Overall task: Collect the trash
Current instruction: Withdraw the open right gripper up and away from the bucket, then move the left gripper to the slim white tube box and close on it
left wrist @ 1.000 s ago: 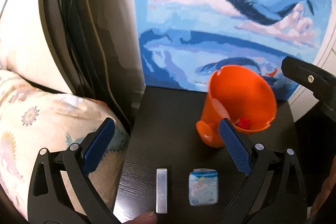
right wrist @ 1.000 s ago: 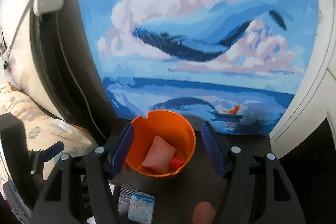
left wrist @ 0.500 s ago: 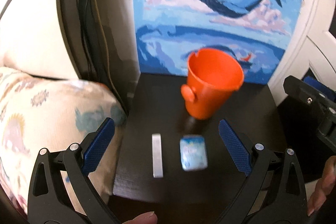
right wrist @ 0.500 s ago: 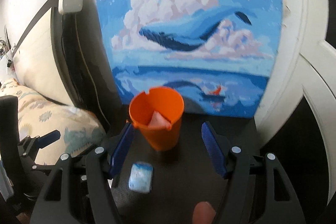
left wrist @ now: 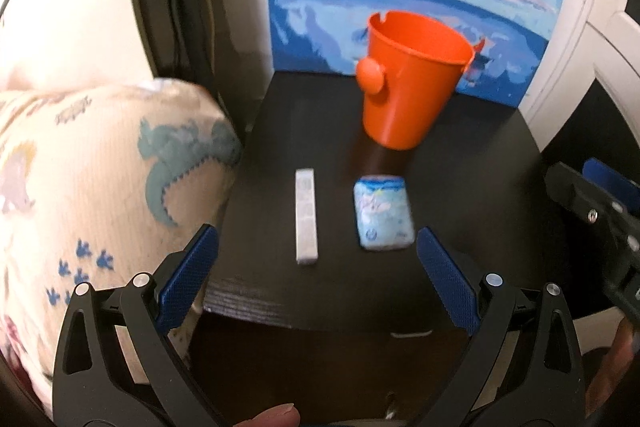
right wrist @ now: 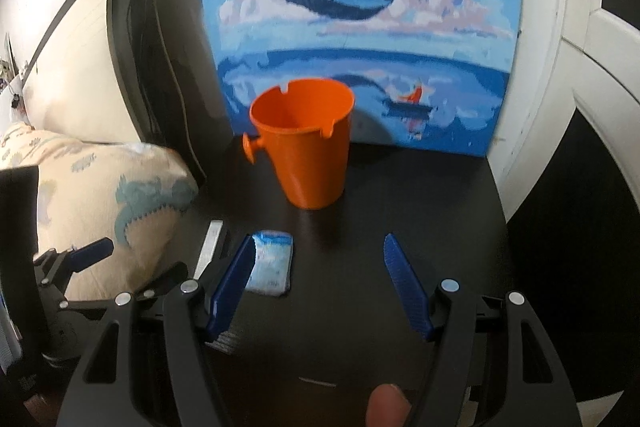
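Observation:
An orange bucket (left wrist: pixel 412 87) stands upright at the back of a small black table (left wrist: pixel 472 187); it also shows in the right wrist view (right wrist: pixel 310 151). Its inside is hidden from both views. A light-blue tissue pack (left wrist: pixel 383 211) and a thin white stick (left wrist: pixel 306 215) lie in front of it; the pack (right wrist: pixel 272 261) and stick (right wrist: pixel 210 243) also show in the right wrist view. My left gripper (left wrist: pixel 316 279) is open and empty, held back past the table's front edge. My right gripper (right wrist: pixel 320 287) is open and empty above the front edge, right of the pack.
A blue whale painting (right wrist: pixel 360 27) leans on the wall behind the bucket. A dinosaur-print pillow (left wrist: pixel 100 187) presses against the table's left side. Black cables (right wrist: pixel 148 47) hang at the back left. White door trim (right wrist: pixel 580 87) stands on the right.
Both grippers have pulled back and lower from the bucket. The bucket now looks smaller and farther, and its inside no longer shows. The pack and stick have not moved.

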The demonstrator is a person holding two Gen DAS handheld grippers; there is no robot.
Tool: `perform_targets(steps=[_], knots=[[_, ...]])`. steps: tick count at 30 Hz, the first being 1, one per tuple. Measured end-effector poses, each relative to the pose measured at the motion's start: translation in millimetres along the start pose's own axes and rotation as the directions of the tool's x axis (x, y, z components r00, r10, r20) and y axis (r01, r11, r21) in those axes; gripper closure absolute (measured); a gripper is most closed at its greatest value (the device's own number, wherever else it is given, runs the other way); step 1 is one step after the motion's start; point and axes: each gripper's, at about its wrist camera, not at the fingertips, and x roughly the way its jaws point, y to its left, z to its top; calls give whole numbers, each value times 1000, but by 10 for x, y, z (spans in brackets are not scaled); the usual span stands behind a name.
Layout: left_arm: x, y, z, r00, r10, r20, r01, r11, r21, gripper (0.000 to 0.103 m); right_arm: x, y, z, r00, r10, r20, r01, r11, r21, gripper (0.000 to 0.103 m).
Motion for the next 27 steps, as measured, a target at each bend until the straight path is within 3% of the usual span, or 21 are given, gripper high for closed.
perform_targets(steps=[8,12,15,27], knots=[[6,7,-123,1000,-7,-9,7,1000,-5,6,40,45,-88,999,18,-33,-18,1000,9,36],[22,22,-89,1000,1,-1,-1,1000,-4,6,91,85,-33,999,32,-39,-31,999,8,33],[71,59,-54,1000,10,-3,-10,1000,-9,6,163,124,29,999,34,-37,-34,999,5,25],[346,59,105,999,15,-30,-15,1000,-10,6,161,40,152,1000,17,-17,-16,999,37,25]])
